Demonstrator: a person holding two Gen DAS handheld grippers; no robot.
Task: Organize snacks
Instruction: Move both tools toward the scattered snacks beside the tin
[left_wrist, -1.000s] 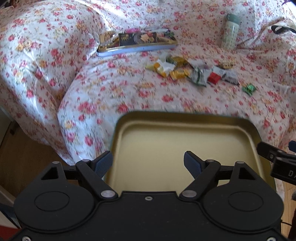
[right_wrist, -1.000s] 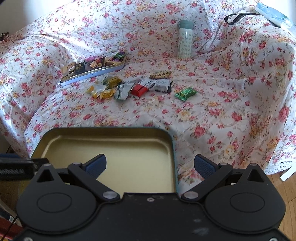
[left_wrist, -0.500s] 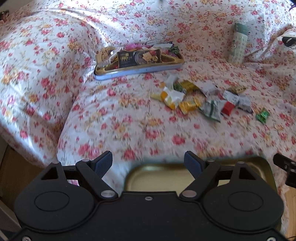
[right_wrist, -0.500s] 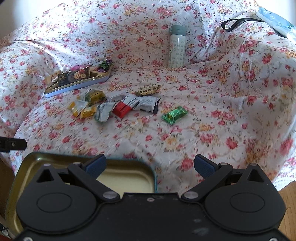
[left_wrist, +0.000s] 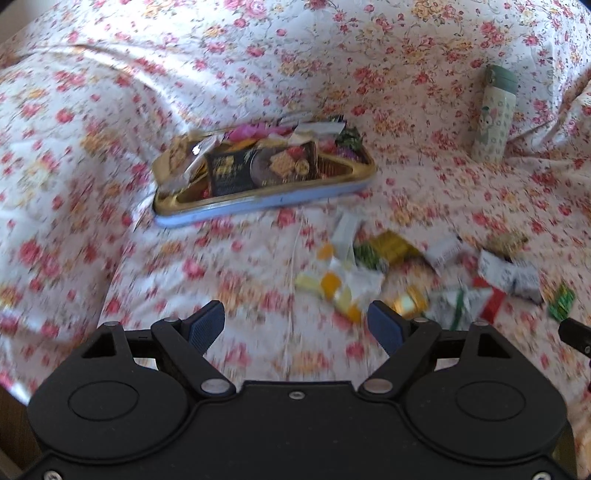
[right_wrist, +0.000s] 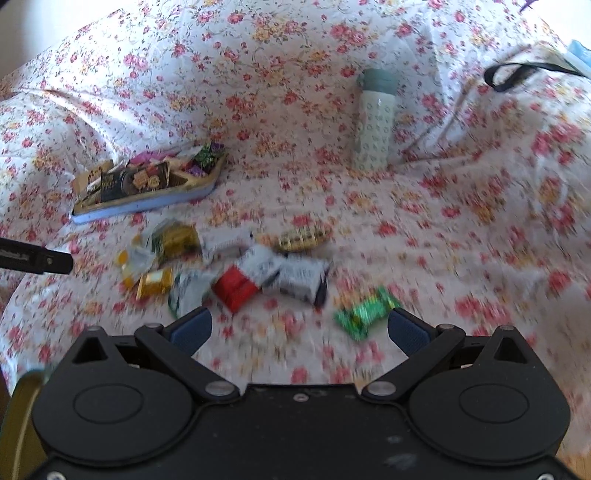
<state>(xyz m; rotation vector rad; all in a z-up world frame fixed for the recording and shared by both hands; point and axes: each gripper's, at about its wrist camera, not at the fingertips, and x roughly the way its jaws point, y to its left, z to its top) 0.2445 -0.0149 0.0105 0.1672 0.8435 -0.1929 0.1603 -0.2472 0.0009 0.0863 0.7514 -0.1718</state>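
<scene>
A shallow tin (left_wrist: 258, 206) with a blue rim lies on the floral-covered sofa, full of wrapped snacks; the right wrist view shows the tin (right_wrist: 155, 205) at the left. In front of it lie several loose snacks: a yellow-and-white packet (left_wrist: 340, 288), a gold packet (right_wrist: 173, 240), a red packet (right_wrist: 236, 286), a grey packet (right_wrist: 303, 277) and a green packet (right_wrist: 365, 310). My left gripper (left_wrist: 295, 321) hovers open over the cover, just left of the pile. My right gripper (right_wrist: 299, 326) is open too, with the red and green packets just beyond its fingertips. Nothing is held.
A pale green bottle (right_wrist: 376, 118) stands upright at the back of the seat. A black strap (right_wrist: 517, 74) lies on the right armrest. A corner of an empty gold tin (right_wrist: 18, 406) shows at the lower left. The floral cover (left_wrist: 110, 110) rises into cushions at left and behind.
Both grippers have moved forward over the sofa toward the loose snacks. The empty gold tin that filled the lower views has slipped almost out of sight. Both stay open.
</scene>
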